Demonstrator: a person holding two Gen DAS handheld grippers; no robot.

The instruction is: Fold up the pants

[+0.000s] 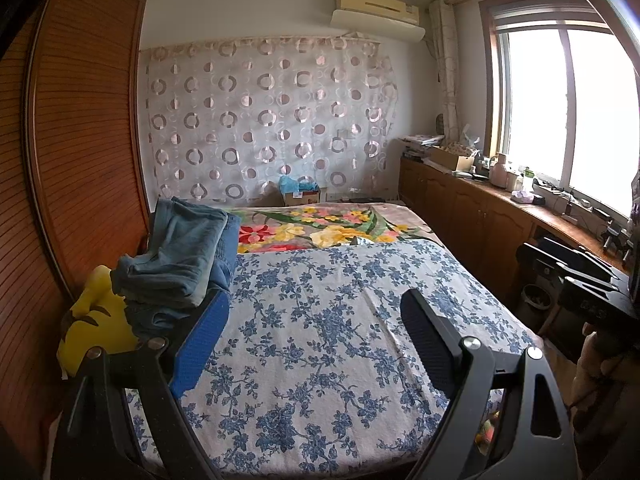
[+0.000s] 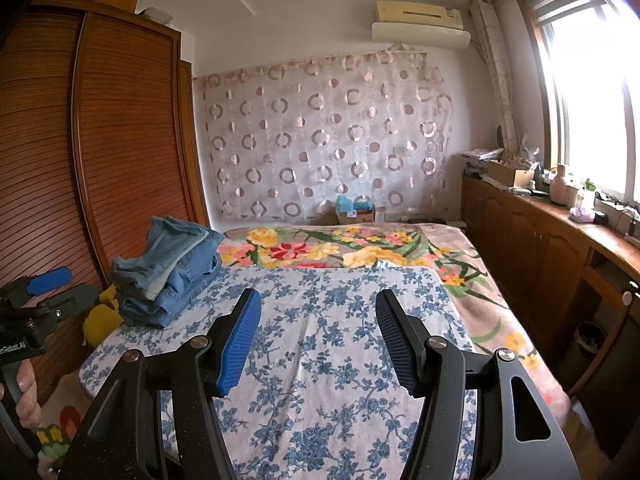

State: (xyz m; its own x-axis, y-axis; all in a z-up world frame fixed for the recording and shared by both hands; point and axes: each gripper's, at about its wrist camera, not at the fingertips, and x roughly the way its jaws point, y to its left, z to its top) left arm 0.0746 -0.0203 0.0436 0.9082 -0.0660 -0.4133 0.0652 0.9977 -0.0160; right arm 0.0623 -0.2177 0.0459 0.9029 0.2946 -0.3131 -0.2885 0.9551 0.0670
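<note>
A stack of folded blue jeans lies at the left edge of the bed on the blue-flowered sheet; it also shows in the right wrist view. My left gripper is open and empty above the sheet, its left finger just in front of the stack. My right gripper is open and empty over the middle of the sheet. The left gripper also shows in the right wrist view, at the far left beside the jeans.
A yellow plush toy lies by the jeans at the bed's left edge. A wooden wardrobe stands on the left. A bright floral blanket covers the far bed. A low cabinet with clutter runs under the window on the right.
</note>
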